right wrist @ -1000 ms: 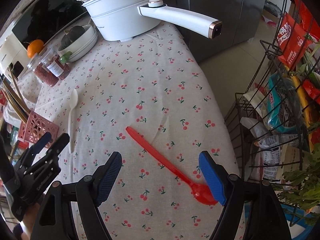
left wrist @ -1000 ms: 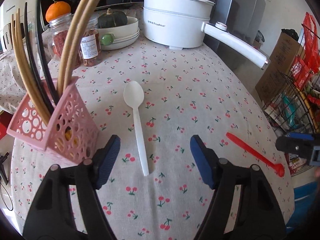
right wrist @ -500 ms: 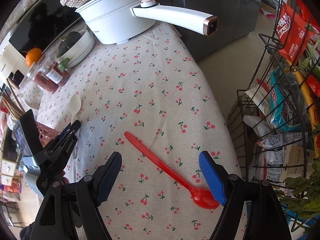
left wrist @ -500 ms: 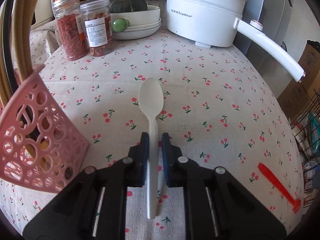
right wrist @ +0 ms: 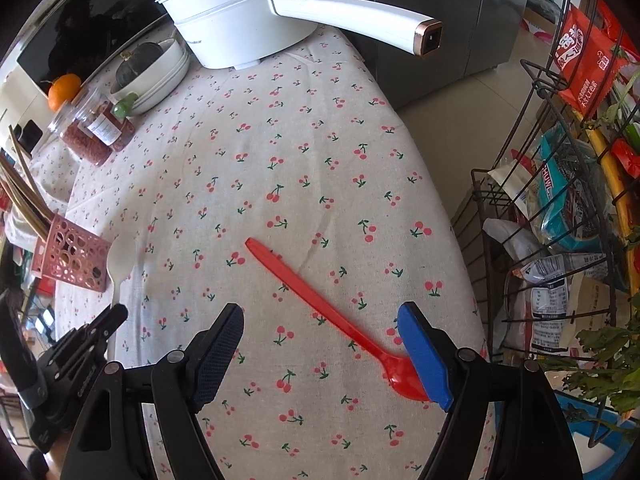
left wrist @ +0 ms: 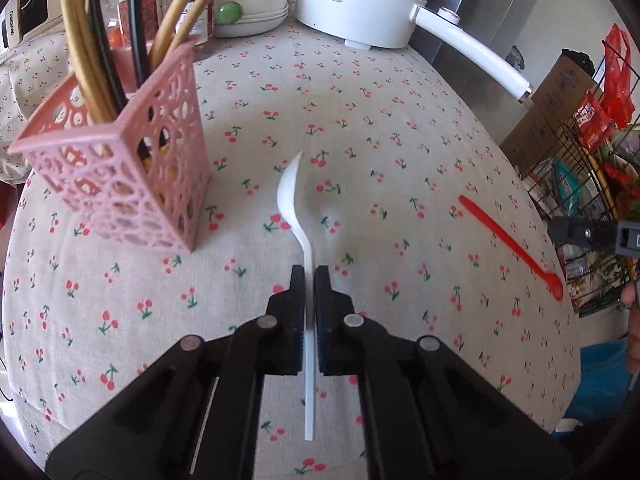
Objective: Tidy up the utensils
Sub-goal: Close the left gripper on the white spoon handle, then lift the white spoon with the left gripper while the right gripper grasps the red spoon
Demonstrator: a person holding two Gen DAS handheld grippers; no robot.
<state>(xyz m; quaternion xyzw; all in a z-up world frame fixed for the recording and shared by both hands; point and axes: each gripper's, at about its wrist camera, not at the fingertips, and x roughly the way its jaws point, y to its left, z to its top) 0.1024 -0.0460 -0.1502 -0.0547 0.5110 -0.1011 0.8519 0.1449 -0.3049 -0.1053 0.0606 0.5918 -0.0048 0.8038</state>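
Observation:
My left gripper [left wrist: 308, 280] is shut on the handle of a white plastic spoon [left wrist: 291, 196], held off the cloth and turned on edge, bowl pointing forward. A pink perforated utensil holder [left wrist: 120, 168] with wooden and black utensils stands just left of the spoon. A red plastic spoon [right wrist: 332, 316] lies on the cherry-print tablecloth; it also shows in the left wrist view [left wrist: 508, 240]. My right gripper [right wrist: 320, 356] is open above it, its right finger beside the red bowl. The left gripper [right wrist: 116, 312] and white spoon [right wrist: 118, 260] show in the right wrist view.
A white electric pot [left wrist: 360, 4] with a long handle stands at the back. Stacked bowls with a squash [right wrist: 152, 72], jars [right wrist: 96, 128] and an orange [right wrist: 64, 90] sit back left. A wire rack of packets [right wrist: 560, 208] stands off the table's right edge.
My left gripper closed on the white spoon's handle, lifted it off the cloth and turned it on edge beside the pink holder. The right gripper stayed open over the red spoon.

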